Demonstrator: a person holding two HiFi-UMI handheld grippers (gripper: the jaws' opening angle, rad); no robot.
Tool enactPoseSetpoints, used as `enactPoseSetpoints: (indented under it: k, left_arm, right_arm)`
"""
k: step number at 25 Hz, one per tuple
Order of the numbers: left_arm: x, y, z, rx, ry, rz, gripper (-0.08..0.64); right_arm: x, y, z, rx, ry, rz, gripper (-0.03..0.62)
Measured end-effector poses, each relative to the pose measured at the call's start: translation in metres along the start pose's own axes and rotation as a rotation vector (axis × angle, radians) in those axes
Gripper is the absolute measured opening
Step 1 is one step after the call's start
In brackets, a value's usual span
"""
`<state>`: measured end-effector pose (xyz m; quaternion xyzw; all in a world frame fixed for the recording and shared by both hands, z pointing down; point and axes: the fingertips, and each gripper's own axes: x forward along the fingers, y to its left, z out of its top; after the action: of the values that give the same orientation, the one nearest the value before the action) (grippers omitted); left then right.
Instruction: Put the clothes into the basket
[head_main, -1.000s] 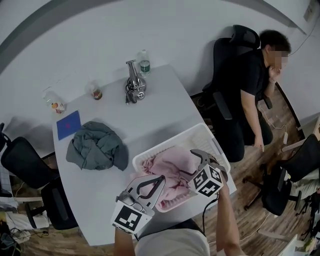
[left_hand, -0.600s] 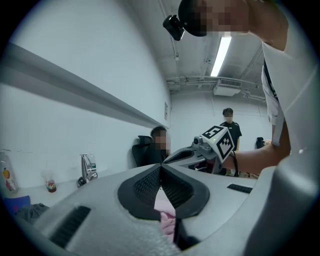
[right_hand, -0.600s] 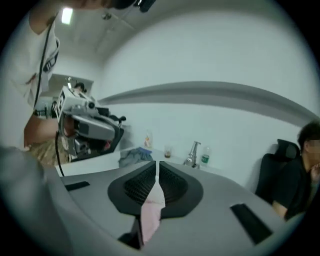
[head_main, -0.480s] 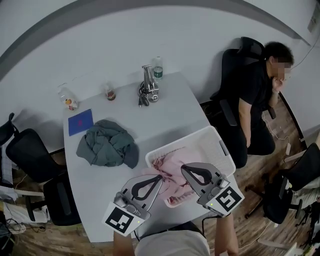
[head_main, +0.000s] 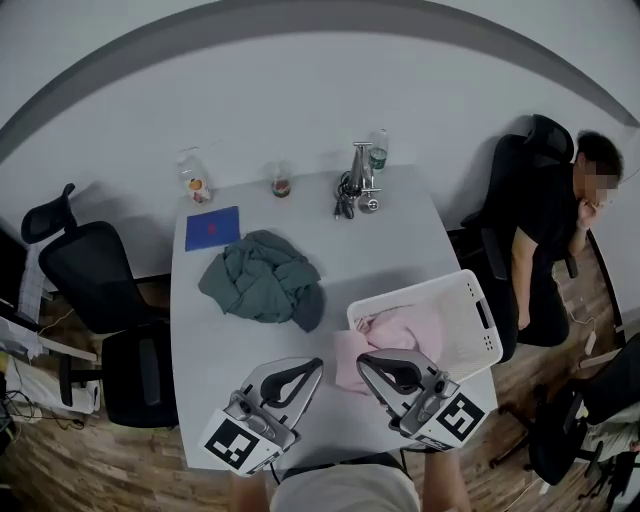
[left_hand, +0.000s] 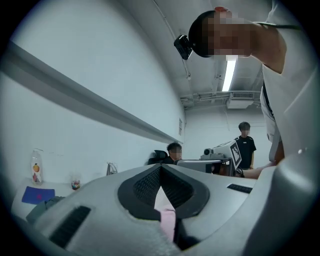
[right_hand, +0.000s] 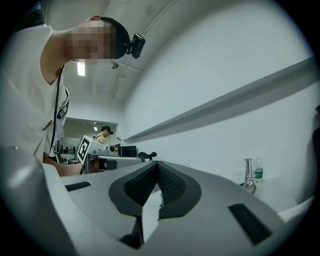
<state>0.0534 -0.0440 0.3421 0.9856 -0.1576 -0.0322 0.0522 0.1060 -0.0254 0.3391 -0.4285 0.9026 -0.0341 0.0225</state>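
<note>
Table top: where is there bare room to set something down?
Bare: the stretch between the grey clothes heap, the metal stand and the basket; also the near-left corner below the heap. Crowded: the far edge with bottles and cup, and the pink garment spilling beside the basket.

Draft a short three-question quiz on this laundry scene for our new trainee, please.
1. True or false: the grey-green garment lies in the white basket.
2. Fill in: the blue notebook lies on the ____.
3. Where is the pink garment? A) under the grey-green garment B) in the basket, part spilling over its rim C) on the blue notebook

Key: 1 false; 2 table; 3 B.
</note>
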Motion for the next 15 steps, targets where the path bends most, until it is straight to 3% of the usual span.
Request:
enactPoseSetpoints:
  k: [8,15]
  left_arm:
    - [-0.060,0.038,0.002,0.021,-0.014,0.113,0.006]
    - [-0.091,0.070,-0.003,-0.006,0.043,0.177,0.006]
  right_arm:
    - [0.052,0.030,-0.011,-0.029,0.047,0.055,0.006]
    - [0.098,0.038,-0.019,-0.079,0.098,0.071,0.006]
